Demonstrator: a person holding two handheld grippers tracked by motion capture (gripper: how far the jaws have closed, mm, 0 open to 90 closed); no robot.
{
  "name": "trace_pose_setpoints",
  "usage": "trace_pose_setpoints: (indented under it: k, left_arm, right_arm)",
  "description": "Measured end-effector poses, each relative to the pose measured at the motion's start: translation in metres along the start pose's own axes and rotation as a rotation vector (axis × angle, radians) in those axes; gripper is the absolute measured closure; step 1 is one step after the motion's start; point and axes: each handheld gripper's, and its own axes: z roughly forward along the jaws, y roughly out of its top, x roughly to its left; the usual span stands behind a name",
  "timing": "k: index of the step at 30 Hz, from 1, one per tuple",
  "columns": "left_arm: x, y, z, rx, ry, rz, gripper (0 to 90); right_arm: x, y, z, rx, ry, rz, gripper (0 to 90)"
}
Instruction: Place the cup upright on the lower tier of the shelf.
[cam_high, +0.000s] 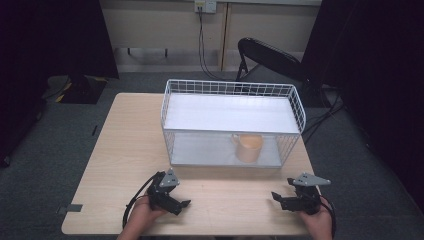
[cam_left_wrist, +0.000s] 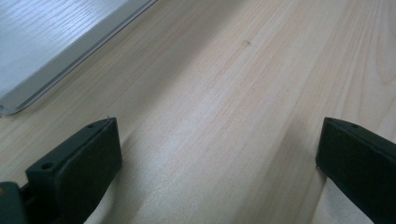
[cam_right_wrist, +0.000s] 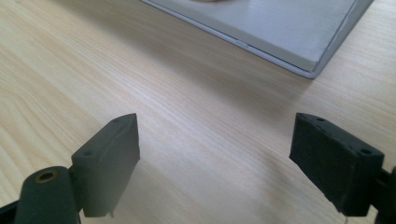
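Left claw (cam_high: 186, 203): jaws spread, nothing between them, low over tabletop (cam_high: 125, 150) near front edge, left of centre. Right claw (cam_high: 274, 195): jaws spread, nothing held, near front-right corner. Beige cup (cam_high: 248, 147): upright on lower shelf of white wire rack (cam_high: 170, 92), right of shelf centre, handle toward left; rack stands at tabletop's far edge. Upper shelf bare. Progress, judged: opening stage; cup untouched, well apart from both claws. Remaining: reach into lower shelf, grip cup, move it.
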Motion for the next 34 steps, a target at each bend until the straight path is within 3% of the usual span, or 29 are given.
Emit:
trace_pose_setpoints:
  k: [7,17,34]
  left_arm:
    - [0.0000,0.0000,0.0000,0.000,0.000,0.000,0.0]
    - [0.0000,0.0000,0.0000,0.000,0.000,0.000,0.0]
    - [-0.0002,-0.0001,0.0000,0.000,0.002,-0.002,0.0]
  right_arm:
    - [-0.0049,-0.0027,0.0006,0.006,0.000,0.003,15.2]
    - [-0.0065,-0.0079,0.0045,0.042,-0.029,-0.041,15.3]
    - [-0.0097,-0.0096,0.0064,0.047,0.003,-0.022,14.2]
